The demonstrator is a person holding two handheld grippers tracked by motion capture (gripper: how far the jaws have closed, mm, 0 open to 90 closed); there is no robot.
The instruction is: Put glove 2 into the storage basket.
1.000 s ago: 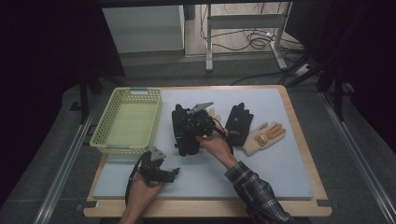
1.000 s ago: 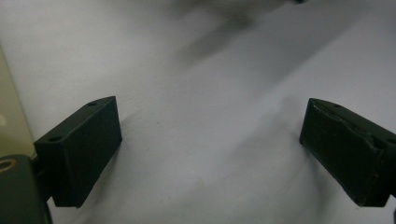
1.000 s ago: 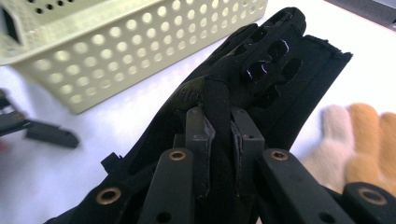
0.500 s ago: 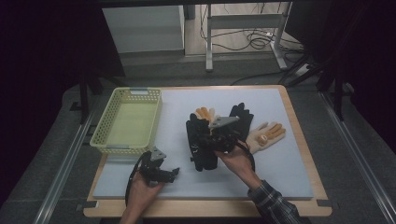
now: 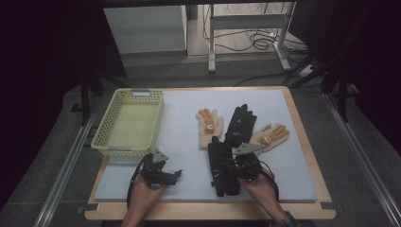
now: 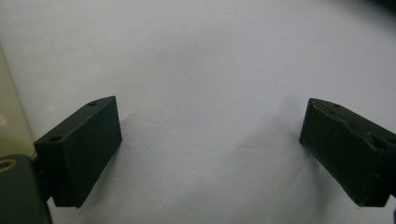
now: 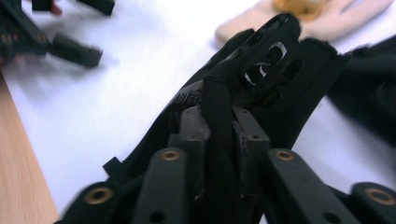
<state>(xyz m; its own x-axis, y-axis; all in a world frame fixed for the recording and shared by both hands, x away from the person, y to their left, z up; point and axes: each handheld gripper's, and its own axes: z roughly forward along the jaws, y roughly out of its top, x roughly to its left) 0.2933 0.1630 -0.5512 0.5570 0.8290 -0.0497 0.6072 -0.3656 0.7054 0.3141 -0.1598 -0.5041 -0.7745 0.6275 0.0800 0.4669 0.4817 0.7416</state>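
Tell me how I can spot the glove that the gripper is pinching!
Find the white mat on the wooden table, then look at its near edge on the right. There the right gripper pinches a black glove. The other black glove lies flat farther back, between two cream and orange ones.

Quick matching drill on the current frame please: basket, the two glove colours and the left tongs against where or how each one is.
Things:
1. yellow-green basket
2. black glove in the right tongs
3. tan gloves
4. left tongs

States:
A. open over bare mat
B. pinched in a fold between the pads
C. lying flat, orange patches showing
D. standing at the mat's left edge

Pairs: 1-D, 2-B, 3-C, 4-A
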